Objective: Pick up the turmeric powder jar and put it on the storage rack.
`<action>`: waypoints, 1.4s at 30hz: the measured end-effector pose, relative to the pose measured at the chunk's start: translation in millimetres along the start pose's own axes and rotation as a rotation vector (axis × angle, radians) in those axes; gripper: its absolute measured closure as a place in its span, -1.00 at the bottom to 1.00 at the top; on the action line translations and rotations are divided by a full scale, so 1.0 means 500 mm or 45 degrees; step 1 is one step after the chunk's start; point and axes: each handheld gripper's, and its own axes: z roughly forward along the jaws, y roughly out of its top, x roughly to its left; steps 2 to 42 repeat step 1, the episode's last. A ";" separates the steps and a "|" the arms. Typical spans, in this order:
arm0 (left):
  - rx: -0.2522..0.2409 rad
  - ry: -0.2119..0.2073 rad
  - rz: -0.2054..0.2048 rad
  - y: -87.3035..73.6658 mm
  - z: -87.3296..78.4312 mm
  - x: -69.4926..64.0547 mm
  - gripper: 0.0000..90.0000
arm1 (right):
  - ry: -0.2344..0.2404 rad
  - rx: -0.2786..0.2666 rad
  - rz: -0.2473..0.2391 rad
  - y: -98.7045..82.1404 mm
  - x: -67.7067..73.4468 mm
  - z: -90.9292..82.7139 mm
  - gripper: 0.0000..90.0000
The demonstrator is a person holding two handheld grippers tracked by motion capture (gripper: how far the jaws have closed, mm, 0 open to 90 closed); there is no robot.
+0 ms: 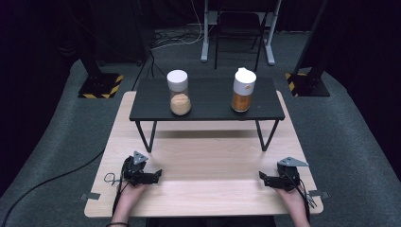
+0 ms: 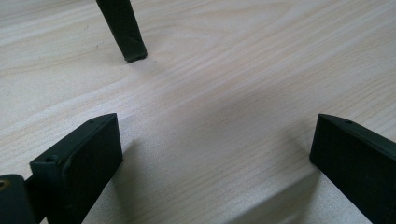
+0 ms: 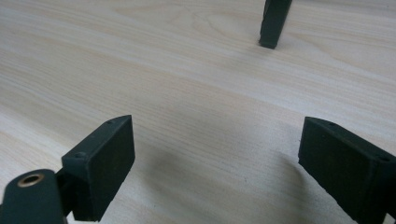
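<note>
Two jars stand on a small black raised shelf [image 1: 208, 106] at the back of the table. The left jar [image 1: 179, 92] is clear with a white lid and pale tan contents. The right jar [image 1: 243, 90] has a white pouring lid and orange-brown contents. My left gripper [image 1: 158, 174] rests low over the light wooden table [image 1: 208, 156] at the front left, open, its jaws [image 2: 215, 154] wide apart over bare wood. My right gripper [image 1: 261, 177] sits at the front right, also open, with nothing between its jaws [image 3: 217, 156].
The shelf stands on thin black legs; one leg [image 2: 122, 29] rises ahead of the left gripper and another [image 3: 274, 22] ahead of the right. Cables trail off the table's front corners. Beyond the table are dark stands, a chair and grey carpet.
</note>
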 end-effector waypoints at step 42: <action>0.000 0.000 0.000 0.000 0.000 0.000 -0.96 | 0.004 -0.002 0.000 -0.001 -0.001 0.000 -0.78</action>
